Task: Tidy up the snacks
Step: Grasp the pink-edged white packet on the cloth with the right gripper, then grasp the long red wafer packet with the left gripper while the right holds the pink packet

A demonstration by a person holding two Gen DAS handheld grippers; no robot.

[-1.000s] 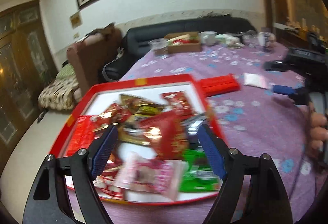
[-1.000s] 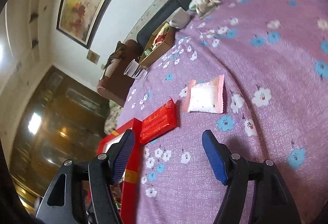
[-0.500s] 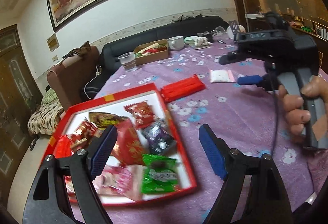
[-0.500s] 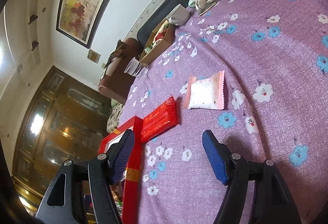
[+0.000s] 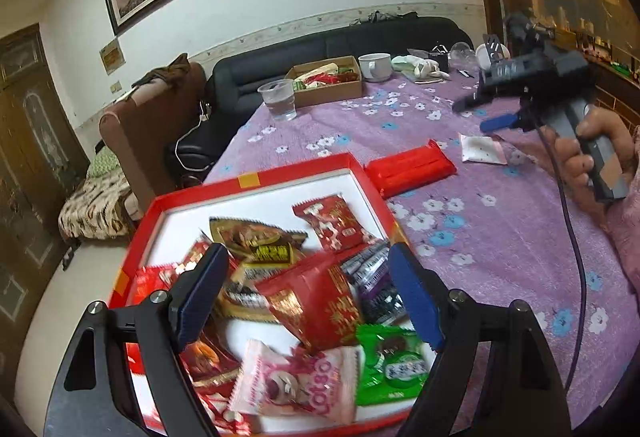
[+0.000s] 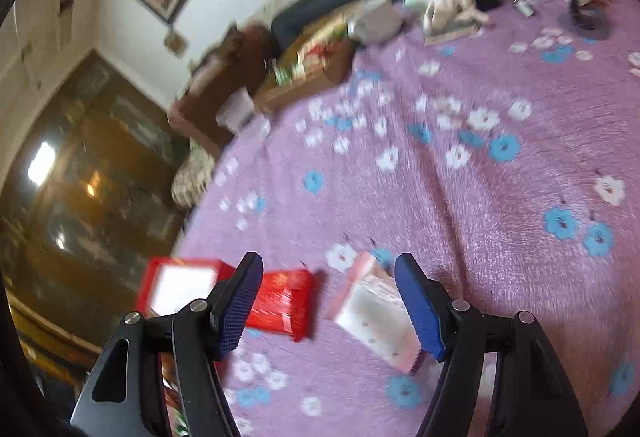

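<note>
Now the left tool (image 5: 308, 293) hangs with jaws apart over the tray (image 5: 256, 179) at the desk's (image 5: 500, 237) edge; the right tool (image 6: 328, 307), also apart, frames the pink packet (image 6: 376, 313).

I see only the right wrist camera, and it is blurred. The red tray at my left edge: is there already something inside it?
Observer: Yes. The left wrist view shows the red tray holding many snacks, among them a green packet and a pink packet.
Operator: Is the left claw gripping one of them?
Observer: No. The left claw hangs open over the pile and grips nothing.
Operator: Does my right claw touch the white packet?
Observer: It seems not. From the left wrist view the right claw is open in the air, and the white packet lies flat on the cloth below it.
</note>
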